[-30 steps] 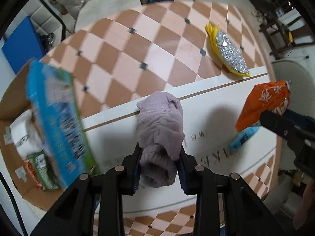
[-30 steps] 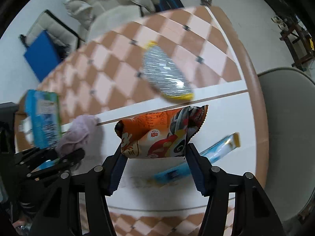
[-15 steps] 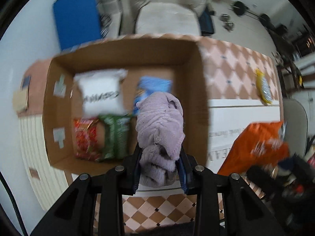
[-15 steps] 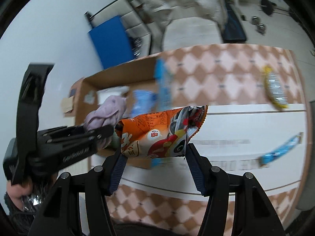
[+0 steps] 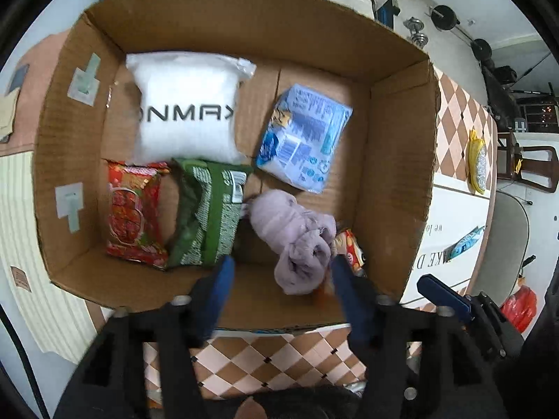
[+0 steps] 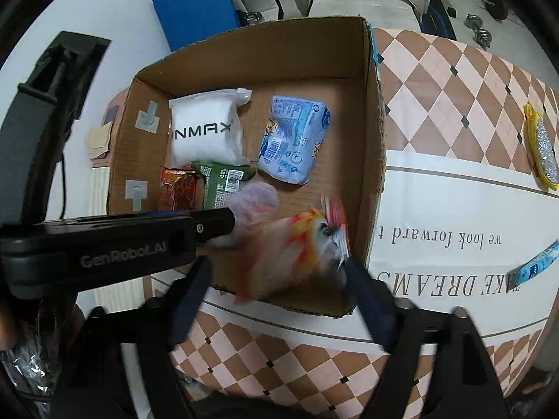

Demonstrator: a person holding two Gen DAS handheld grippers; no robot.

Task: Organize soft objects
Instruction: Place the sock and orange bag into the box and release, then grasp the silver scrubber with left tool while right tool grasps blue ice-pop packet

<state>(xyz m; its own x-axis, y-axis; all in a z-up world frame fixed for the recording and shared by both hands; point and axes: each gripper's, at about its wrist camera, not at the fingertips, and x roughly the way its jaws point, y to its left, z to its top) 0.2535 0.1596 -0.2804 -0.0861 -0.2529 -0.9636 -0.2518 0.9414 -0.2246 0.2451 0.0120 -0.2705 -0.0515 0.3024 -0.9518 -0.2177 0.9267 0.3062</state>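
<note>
Soft objects are landing in the open brown cardboard box [image 5: 394, 160]: a crumpled lilac knitted cloth [image 5: 297, 237] lies on the box floor near the front wall, between the spread fingers of the left tongs [image 5: 279, 272], which are wide open and hold nothing. The right tongs [image 6: 276, 279] are likewise wide open and empty, and the orange printed snack bag [image 6: 297, 248] sits blurred between and just beyond them, seemingly dropping into the box's near right corner beside the cloth (whether it has settled I cannot tell).

Further in lie a green foil packet [image 5: 206, 213], a red foil packet [image 5: 134, 213], a pale blue tissue pack [image 5: 304, 136] and a white zip pouch with black lettering [image 5: 185, 111]. Out on the checkered tabletop [image 6: 436, 87], well apart from the box, remain a yellow-edged silver scouring pad [image 6: 541, 150] and a slim blue wrapper [image 6: 539, 262].

The risk I see: the two tongs hang close together over the same corner, so pulling out carelessly could knock them together, snag a loop of the loose knit, or catch the box wall and shift the box.
</note>
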